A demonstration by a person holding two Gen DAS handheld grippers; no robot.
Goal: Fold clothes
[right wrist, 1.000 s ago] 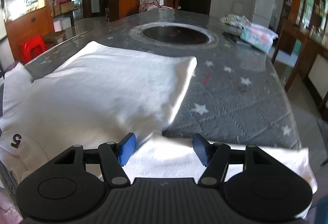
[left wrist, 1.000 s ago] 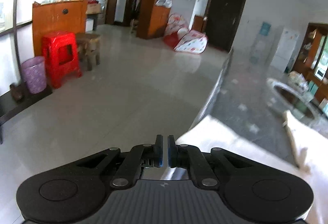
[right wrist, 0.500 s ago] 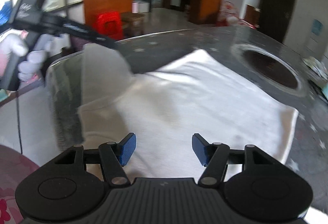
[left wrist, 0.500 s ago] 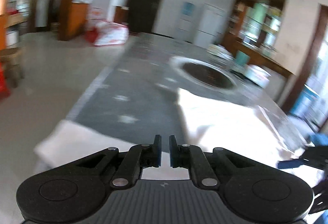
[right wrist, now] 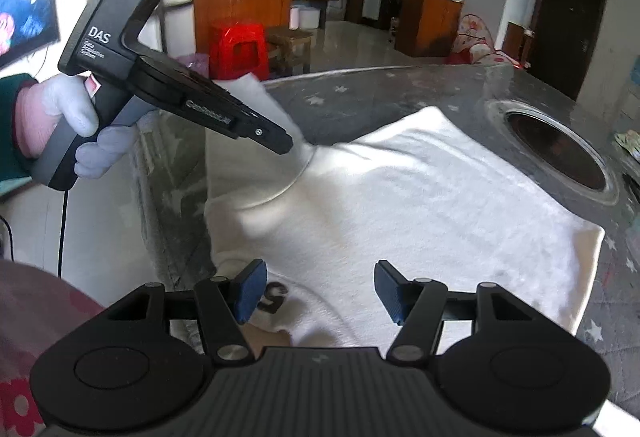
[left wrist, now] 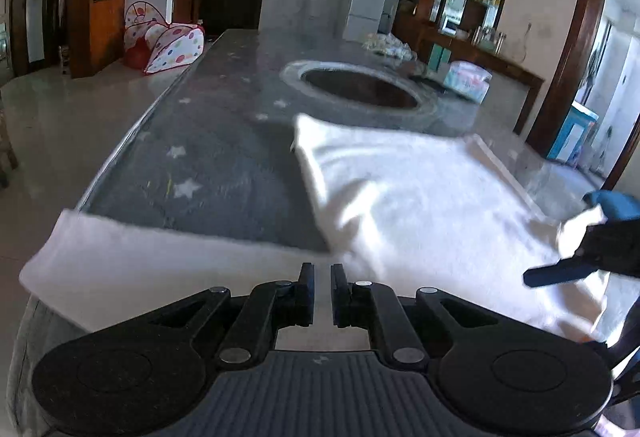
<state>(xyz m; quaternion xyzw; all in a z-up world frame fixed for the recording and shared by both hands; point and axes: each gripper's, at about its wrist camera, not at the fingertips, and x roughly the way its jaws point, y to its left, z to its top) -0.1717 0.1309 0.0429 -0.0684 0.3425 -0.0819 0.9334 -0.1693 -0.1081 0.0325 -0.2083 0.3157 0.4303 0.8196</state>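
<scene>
The white T-shirt (right wrist: 400,197) lies mid-frame on the starred worktop (left wrist: 208,157). The left hand-held gripper (left wrist: 319,293) pinches its sleeve (right wrist: 256,105), lifted, likely to fold inward; the right hand-held gripper (right wrist: 316,295), spread, hovers at the collar.

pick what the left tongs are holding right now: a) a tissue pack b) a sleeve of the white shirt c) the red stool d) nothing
b: in the right wrist view the left tongs are shut on a sleeve of the white shirt, lifting it off the table.
</scene>
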